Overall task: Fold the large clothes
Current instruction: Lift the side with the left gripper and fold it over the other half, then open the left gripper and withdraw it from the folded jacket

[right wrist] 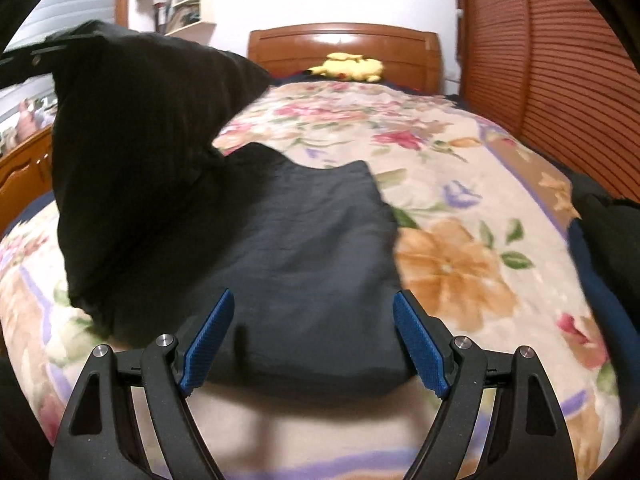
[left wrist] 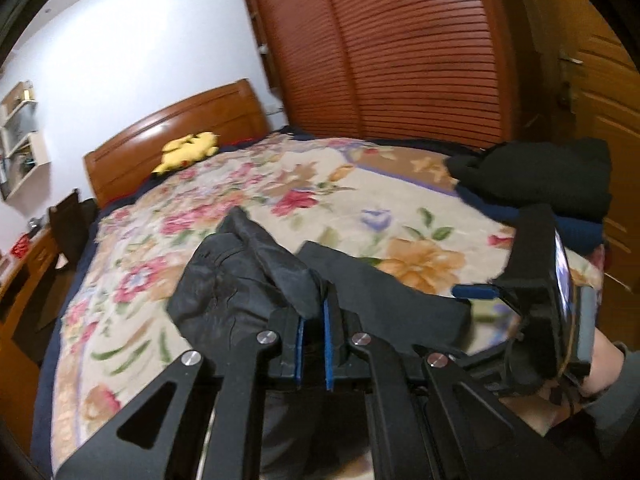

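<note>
While your left gripper (left wrist: 314, 320) pinches the black garment (right wrist: 304, 264), right fingers (right wrist: 420, 340) spread; folded clothes pile (left wrist: 536, 176) nearby on the bed (right wrist: 460, 200).

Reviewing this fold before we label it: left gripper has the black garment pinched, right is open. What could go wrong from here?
1. The left gripper pinches only a small bunch of the black garment; it could slip free.
2. The right gripper is open, pinning nothing, so the flat part may drag across the floral blanket.
3. The lifted flap could land skewed or creased.
</note>
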A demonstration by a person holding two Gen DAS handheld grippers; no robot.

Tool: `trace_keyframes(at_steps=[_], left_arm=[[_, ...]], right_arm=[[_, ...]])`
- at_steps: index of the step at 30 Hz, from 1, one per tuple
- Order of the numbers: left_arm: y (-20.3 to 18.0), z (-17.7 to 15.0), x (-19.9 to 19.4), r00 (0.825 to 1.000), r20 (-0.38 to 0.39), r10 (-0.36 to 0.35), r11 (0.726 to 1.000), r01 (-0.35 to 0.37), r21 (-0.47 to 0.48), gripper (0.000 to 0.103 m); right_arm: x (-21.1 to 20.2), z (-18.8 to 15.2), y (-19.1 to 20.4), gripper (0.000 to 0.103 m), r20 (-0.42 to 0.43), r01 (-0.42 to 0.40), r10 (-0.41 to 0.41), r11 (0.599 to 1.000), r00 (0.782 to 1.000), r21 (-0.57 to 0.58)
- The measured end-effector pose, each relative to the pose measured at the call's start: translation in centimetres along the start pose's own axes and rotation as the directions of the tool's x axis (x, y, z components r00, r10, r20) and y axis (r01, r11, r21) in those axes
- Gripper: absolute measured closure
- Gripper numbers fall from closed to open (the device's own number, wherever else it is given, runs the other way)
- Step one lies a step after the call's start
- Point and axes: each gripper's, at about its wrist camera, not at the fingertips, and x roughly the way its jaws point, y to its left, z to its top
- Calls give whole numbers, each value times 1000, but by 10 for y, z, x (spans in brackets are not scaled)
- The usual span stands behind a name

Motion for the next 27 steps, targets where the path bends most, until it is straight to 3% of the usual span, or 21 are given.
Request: trace_keyframes(at_steps=[5,9,14,16,20,27], left_arm=[[-3,-22,22,998,-58,-18,1000,18,-14,99],[4,-37,16,998,-39,-44,997,41,-61,91],[21,-54,-17,996,34,-78,986,82,-143,67],[29,-62,-26,995,50,-84,981,91,-171,62],[51,-86,-38,996,68,-52,973,66,-223,48],[80,-133,-29,1000,20,-15,960,20,-281,47]], right_arm=[[-1,-5,-17,20,-16,10,-10,999,1000,41],[0,-7,-17,20,-24,18,-17,999,1000,42],[-1,-6,-14,20,-10,31,-30,999,999,35],[-3,-3,-13,20,4,31,-31,999,1000,34],[-13,5,-8,20,46,30,-31,999,998,27],[-31,18,9,20,116,36,-36,999,993,-2]])
